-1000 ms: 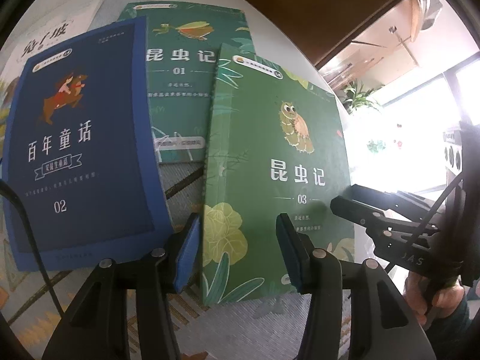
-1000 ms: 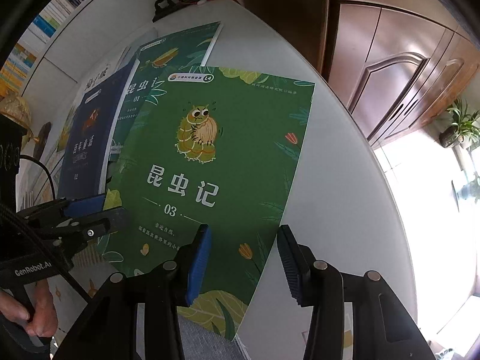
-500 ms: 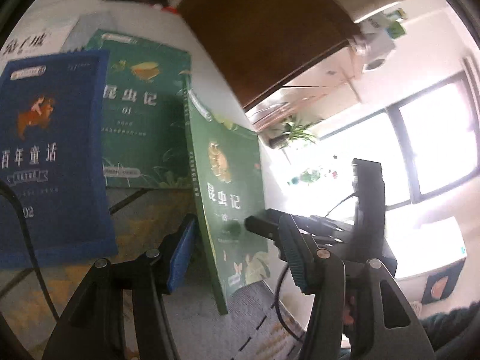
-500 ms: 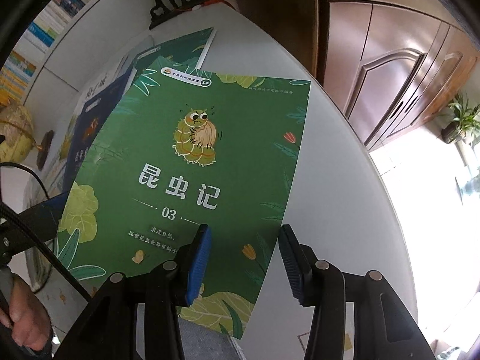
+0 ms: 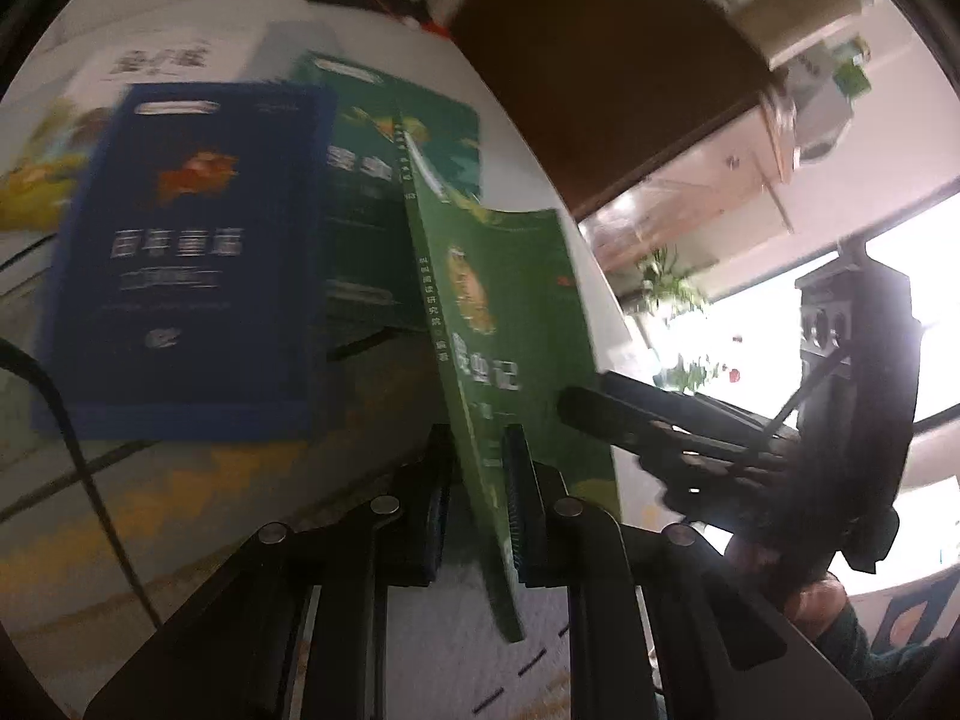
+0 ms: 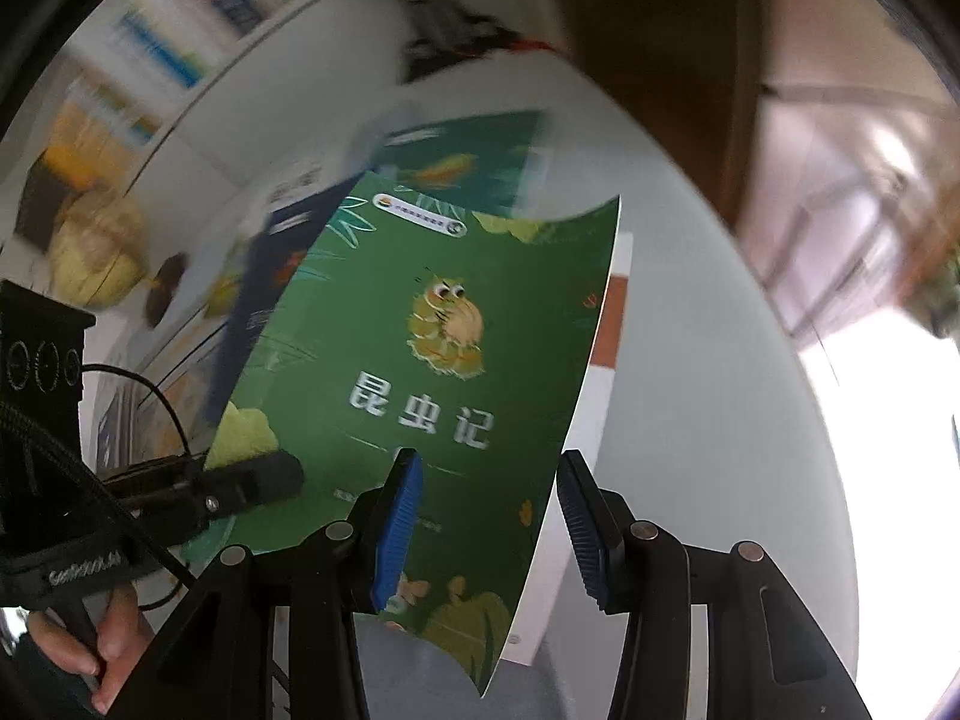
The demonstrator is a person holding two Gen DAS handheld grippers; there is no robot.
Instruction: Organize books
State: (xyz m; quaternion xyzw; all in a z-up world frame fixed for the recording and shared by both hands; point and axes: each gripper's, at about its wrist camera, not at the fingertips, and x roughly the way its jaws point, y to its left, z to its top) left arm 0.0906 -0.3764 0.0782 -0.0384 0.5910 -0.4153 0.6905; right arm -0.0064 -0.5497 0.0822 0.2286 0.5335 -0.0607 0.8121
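Your left gripper [image 5: 477, 504] pinches the spine edge of the green insect book [image 5: 510, 324], jaws pressed tight on it. Your right gripper [image 6: 486, 531] stands spread, its blue ribbed pads either side of the front cover's free edge without touching. Judgement: support the cover before tilting further; it is thin, glossy and already bowing off the pages. Beyond the green insect book, the navy storybook [image 5: 186, 264] and teal insect volume [image 5: 384, 180] lie flat on the white table [image 6: 690, 360].

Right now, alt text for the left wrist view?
The left tool is shut on the spine edge of a green book, raised on edge off the table. A blue book lies flat beside it; the right tool reaches in from the right.
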